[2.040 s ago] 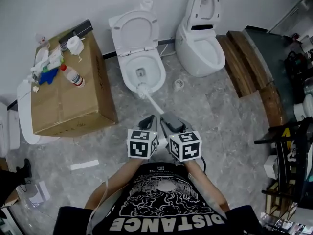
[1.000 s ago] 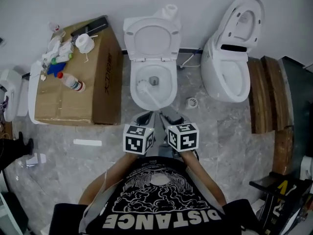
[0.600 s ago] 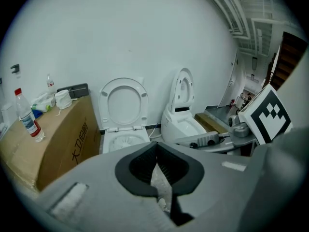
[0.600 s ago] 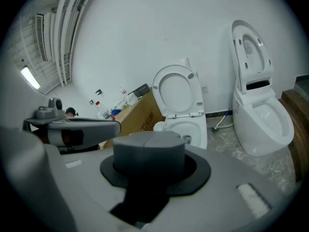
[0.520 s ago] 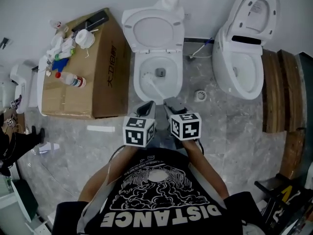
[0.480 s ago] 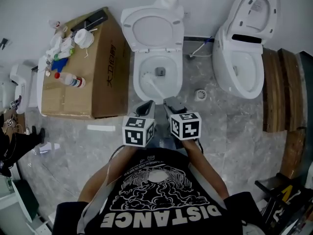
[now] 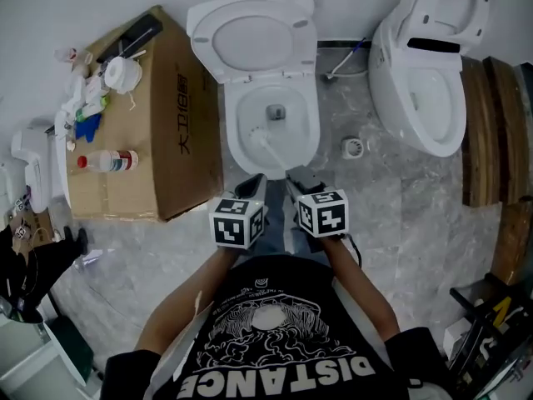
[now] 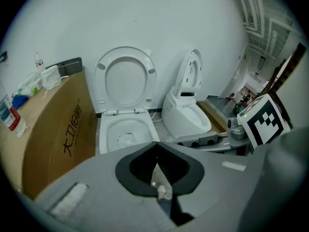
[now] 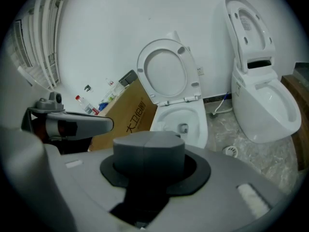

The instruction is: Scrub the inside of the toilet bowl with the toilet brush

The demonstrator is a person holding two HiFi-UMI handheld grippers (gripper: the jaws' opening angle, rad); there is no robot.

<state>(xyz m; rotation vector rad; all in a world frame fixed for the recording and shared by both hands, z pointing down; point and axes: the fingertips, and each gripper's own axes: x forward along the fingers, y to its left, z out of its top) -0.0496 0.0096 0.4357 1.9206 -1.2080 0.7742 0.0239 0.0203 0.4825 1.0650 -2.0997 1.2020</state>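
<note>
Toilet brush (image 7: 261,137) has its white head inside the toilet bowl (image 7: 311,136). It lies low on the wall nearer to the jaws, just ahead of them and a little to the left of the drain hole (image 7: 276,112). Its handle slants back toward the right gripper (image 7: 299,178). The jaws of this gripper are pressed fully together. Its own view hides the handle behind the jaw tips, so I only judge that they hold the handle's end. The left gripper (image 7: 252,187) is just beside it, with its jaws closed to a thin slit, and I see nothing held between them.

For good scrubbing I would make the grip firm, because a thin handle held at its end can turn in the jaws when the bristles drag. I would press the head against the porcelain and go around the wall in overlapping strokes, also under the rim and down near the drain. The strokes should be short, so that water does not splash out. The left jaws could steady the handle. The cardboard box (image 7: 187,132) stands close on the left of the jaws, so I would not swing wide there.
</note>
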